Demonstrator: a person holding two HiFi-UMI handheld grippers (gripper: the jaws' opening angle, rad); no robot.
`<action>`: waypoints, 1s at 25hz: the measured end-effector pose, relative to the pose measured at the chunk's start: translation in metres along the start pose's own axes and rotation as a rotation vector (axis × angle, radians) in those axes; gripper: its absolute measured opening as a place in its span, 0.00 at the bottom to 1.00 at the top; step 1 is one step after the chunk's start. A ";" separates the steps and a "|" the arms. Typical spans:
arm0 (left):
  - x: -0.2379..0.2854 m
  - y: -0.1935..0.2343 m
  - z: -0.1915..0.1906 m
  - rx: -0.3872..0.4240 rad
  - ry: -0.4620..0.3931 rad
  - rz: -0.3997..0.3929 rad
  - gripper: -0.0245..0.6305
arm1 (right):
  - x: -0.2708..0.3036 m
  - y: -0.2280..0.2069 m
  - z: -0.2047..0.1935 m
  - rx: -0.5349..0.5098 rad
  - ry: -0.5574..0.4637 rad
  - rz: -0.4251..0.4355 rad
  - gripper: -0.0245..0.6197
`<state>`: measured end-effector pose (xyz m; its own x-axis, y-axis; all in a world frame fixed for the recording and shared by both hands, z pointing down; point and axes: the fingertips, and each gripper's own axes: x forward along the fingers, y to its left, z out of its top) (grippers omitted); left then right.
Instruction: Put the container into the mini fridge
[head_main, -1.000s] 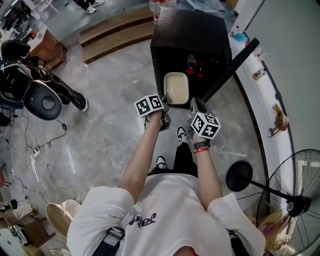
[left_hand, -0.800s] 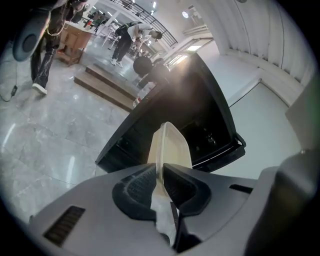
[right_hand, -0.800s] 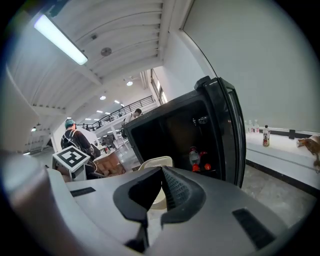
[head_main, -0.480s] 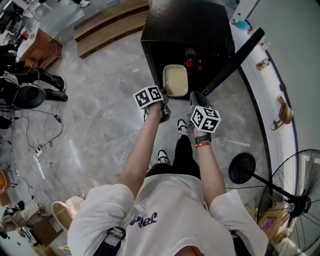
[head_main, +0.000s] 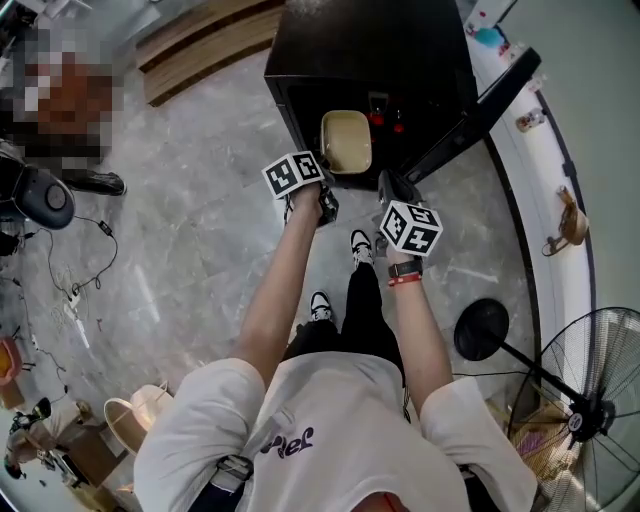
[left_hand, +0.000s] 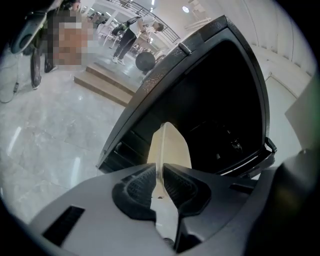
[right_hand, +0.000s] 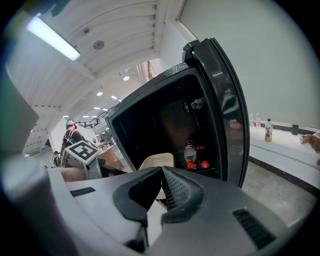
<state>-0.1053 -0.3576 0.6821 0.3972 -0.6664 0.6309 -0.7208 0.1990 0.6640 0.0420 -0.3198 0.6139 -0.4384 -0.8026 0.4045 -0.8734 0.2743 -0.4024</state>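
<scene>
One cream container (head_main: 346, 140), rim pinched by the left gripper (left_hand: 159, 176) fingers (left_hand: 134, 189), hangs just ahead of them at the open mini fridge (head_main: 372, 50) mouth; right gripper (right_hand: 161, 174) fingers pressed together, apparently on nothing; carry-in step, next calling for a forward reach inside, then release.

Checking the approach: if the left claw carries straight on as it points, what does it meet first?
Shut on the container, the left claw points into the open fridge; probably its dark inside floor comes first, though depth is unclear.
</scene>
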 end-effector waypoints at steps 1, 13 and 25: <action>0.004 0.000 0.002 -0.001 -0.001 0.002 0.12 | 0.003 -0.003 0.001 0.005 -0.004 0.000 0.06; 0.050 0.008 0.010 -0.035 -0.017 0.017 0.12 | 0.034 -0.026 -0.002 -0.003 0.004 0.002 0.06; 0.088 0.009 0.016 -0.067 -0.020 0.041 0.12 | 0.054 -0.047 0.001 0.008 0.031 0.007 0.06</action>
<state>-0.0854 -0.4257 0.7370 0.3563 -0.6704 0.6509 -0.6967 0.2736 0.6632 0.0596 -0.3767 0.6540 -0.4512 -0.7839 0.4266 -0.8685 0.2757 -0.4120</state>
